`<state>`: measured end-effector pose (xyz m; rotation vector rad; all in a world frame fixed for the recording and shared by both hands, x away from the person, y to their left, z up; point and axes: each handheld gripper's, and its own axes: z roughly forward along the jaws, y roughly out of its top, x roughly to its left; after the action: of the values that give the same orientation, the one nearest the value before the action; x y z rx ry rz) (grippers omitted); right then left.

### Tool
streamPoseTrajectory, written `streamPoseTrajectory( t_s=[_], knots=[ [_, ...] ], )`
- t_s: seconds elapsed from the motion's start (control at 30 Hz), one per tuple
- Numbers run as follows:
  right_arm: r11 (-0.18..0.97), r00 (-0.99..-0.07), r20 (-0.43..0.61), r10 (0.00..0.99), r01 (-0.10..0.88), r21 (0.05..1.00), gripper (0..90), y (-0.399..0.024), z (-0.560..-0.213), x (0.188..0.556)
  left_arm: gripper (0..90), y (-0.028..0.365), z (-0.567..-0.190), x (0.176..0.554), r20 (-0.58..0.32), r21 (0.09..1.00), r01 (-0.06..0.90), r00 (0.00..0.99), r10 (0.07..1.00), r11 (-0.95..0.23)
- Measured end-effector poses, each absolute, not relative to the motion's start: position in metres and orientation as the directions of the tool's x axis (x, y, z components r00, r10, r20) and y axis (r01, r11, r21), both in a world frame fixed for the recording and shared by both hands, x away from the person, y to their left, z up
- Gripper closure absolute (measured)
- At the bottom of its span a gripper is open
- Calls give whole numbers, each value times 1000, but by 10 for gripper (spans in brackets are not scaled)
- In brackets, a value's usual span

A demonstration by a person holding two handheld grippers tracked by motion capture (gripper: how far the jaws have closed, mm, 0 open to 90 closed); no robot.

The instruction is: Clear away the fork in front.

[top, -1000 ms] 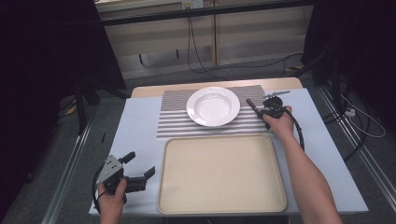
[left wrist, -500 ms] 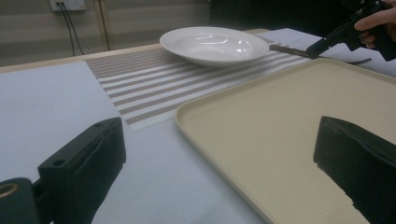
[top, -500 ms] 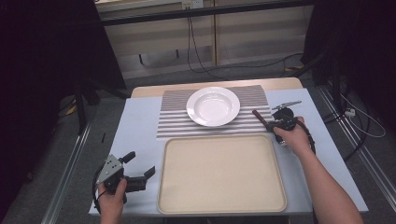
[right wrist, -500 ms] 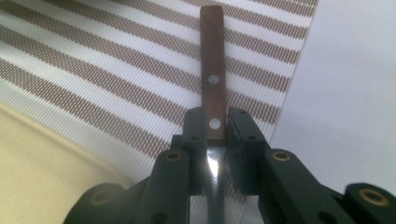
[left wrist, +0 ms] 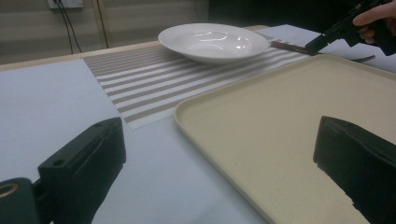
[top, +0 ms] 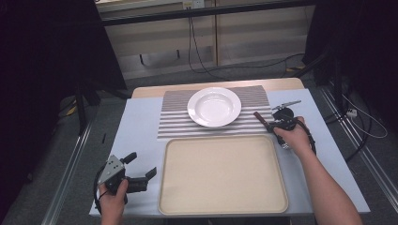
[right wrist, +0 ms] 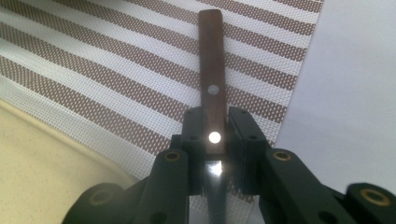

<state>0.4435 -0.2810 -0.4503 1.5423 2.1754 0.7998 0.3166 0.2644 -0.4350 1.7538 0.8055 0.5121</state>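
Observation:
A knife with a brown wooden handle [right wrist: 212, 56] is clamped in my right gripper [right wrist: 215, 126], shut on it where handle meets blade. The handle [top: 259, 116] sticks out over the right edge of the striped placemat [top: 176, 123], just beyond the tray's far right corner. A white plate [top: 214, 107] sits on the mat, left of that gripper [top: 273, 124]. My left gripper [top: 141, 165] is held open with nothing in it at the near left, beside the beige tray [top: 164, 180]. In the left gripper view its jaws frame the tray rim [left wrist: 187, 116], with the plate [left wrist: 212, 41] and knife handle [left wrist: 287, 45] beyond.
A pale sheet [top: 136, 131] covers the table under the mat and tray. The tray holds nothing. Cables trail on the floor behind and to the right of the table [top: 361, 126]. Dark stands flank both sides.
My right hand has carried the knife nearer and to the right, from beside the plate to the tray's far right corner. The left gripper has not moved.

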Motion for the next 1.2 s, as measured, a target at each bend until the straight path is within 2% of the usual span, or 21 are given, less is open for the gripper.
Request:
streamPoseTrajectory(
  t_s=[0.33,0.53,0.7,0.93,1.2],
  knots=[
    [257,-356,43,934,749,611,783,-291,-448,422,26,265,-434,317,-46,947,265,676,736,-184],
    [291,-372,5,928,734,614,781,-292,-449,402,26,263,-435,317,-45,946,264,678,733,-187],
    [275,-358,12,934,737,618,773,-292,-450,402,26,262,-434,316,-46,946,266,679,732,-187],
    [279,-329,-1,944,800,531,774,-284,-445,413,26,263,-435,316,-44,944,269,676,735,-191],
    [235,-306,40,951,802,548,779,-288,-446,411,26,263,-434,317,-38,944,265,678,734,-196]
  ],
)
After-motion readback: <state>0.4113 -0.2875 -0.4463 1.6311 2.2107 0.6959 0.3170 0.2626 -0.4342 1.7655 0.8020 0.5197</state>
